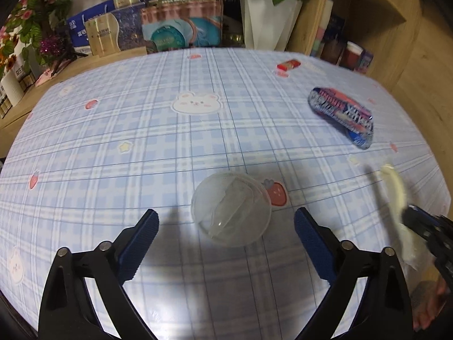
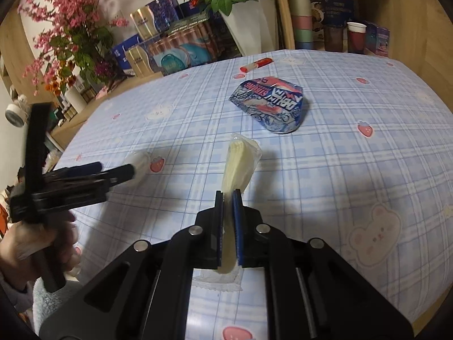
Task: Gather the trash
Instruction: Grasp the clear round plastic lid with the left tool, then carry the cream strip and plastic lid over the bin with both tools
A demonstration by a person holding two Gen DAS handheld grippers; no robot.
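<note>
Right wrist: tongs [image 2: 229,195] clamping wrapper [image 2: 240,158]

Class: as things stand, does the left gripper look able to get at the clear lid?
Probably yes: the left gripper is open, the clear lid lies just ahead between its fingers, nothing between.

Left gripper [image 1: 226,243] with its blue-padded fingers [image 1: 141,243] spread wide, above a checked tablecloth [image 1: 113,141]. A clear plastic cup [image 1: 230,208] lies on its side between and just beyond the fingertips, untouched. Right of the cup, the right gripper [image 1: 410,215] pinches a pale wrapper [image 1: 396,187], blurred. Farther right and beyond the cup lies a crushed can [image 1: 341,113]; far beyond it, a small red packet [image 1: 288,64].
</note>
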